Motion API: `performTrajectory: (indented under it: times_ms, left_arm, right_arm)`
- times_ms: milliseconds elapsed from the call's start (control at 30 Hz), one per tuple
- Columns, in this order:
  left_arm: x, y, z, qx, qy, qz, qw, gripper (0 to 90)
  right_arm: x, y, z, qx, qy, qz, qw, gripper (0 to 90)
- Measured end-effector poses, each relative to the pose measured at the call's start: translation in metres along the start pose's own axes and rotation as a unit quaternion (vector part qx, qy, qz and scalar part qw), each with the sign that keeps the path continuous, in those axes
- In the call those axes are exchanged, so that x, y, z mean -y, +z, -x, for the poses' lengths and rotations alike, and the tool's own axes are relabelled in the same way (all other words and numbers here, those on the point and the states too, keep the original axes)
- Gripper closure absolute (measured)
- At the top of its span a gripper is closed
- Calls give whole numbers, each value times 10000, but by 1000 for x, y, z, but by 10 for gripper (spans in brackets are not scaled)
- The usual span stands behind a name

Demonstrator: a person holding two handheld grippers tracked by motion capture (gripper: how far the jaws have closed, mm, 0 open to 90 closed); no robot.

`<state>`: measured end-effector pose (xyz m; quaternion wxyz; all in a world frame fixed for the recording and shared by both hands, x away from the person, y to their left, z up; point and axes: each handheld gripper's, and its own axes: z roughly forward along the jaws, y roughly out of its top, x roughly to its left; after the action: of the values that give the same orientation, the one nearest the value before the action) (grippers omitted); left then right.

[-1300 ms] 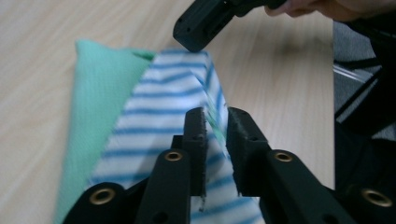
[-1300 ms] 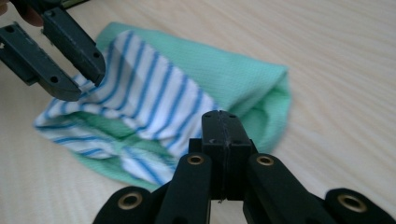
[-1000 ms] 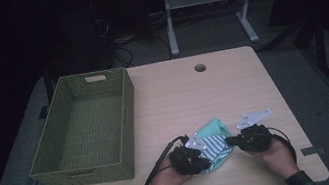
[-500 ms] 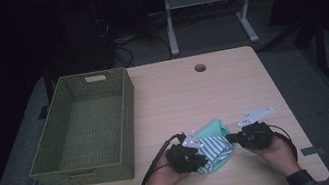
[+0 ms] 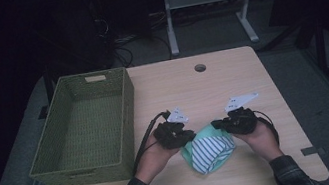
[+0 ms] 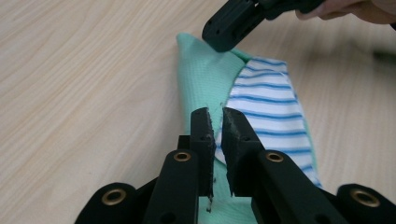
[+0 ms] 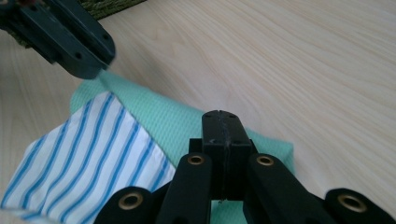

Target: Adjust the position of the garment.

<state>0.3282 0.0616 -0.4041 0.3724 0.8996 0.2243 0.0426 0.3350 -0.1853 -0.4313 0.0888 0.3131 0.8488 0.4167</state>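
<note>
Both claws are pinching the cloth (image 5: 209,152) at opposite edges – left claw (image 5: 184,139) and right claw (image 5: 218,125) clamped on the green fabric – probably to fold it, low centre of the bench (image 5: 231,81), basket (image 5: 88,166) waiting at left.

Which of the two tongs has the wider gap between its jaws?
The left tongs: a narrow slit shows where they pinch the green cloth. The right tongs' jaws meet flush.

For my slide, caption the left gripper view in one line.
Left gripper pinches the green cloth beside its blue-striped panel, while the right gripper grips the far corner.
</note>
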Motion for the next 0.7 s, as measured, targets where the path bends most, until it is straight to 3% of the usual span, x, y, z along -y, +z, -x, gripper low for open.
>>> performTrajectory:
  times_ms: [233, 433, 533, 700]
  left_arm:
    - [9, 24, -4, -60, -21, -472, 9989, 895]
    - [16, 40, -8, -186, 36, -895, 9958, 898]
    - [20, 43, -10, -276, 94, -1080, 9937, 898]
    - [22, 41, -13, -294, 7, -999, 9946, 897]
  right_arm:
    - [2, 25, 2, 15, -88, -309, 9995, 899]
    - [11, 42, 5, 91, -75, -704, 9974, 900]
    - [11, 41, 6, 84, -57, -706, 9975, 900]
    - [13, 41, 5, 119, -61, -698, 9975, 900]
